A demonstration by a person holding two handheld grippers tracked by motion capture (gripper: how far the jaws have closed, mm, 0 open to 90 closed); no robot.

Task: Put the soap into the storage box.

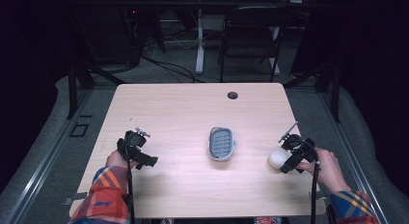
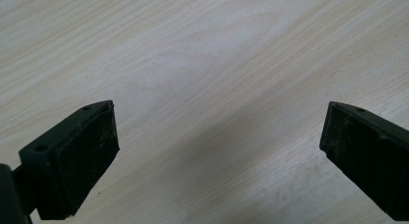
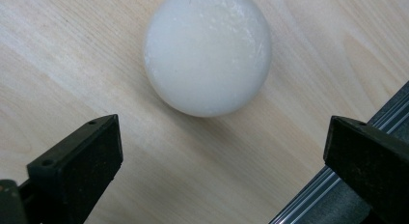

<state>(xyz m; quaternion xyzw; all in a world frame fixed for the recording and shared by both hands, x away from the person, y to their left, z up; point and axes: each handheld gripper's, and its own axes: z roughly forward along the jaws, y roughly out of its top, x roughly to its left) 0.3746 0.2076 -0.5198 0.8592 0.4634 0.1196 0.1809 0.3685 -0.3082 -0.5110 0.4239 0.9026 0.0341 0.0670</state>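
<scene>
Ball (image 1: 278, 159), white and round, lies on the counter (image 1: 183, 118) right of the grey tray (image 1: 221, 144), near the counter's right edge. Tray holds nothing I can see. Right tool (image 1: 288, 160) is wide open just beside the ball, not gripping it. Left tool (image 1: 143, 159), left of the tray, is open too, over bare wood. Behind the counter stands a dark chair (image 1: 251, 38).

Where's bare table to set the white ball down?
Bare wood between the left tool and the grey dish, and the whole far half toward the cable hole. Tighter at the right edge, where the right tool hovers by the white ball.
</scene>
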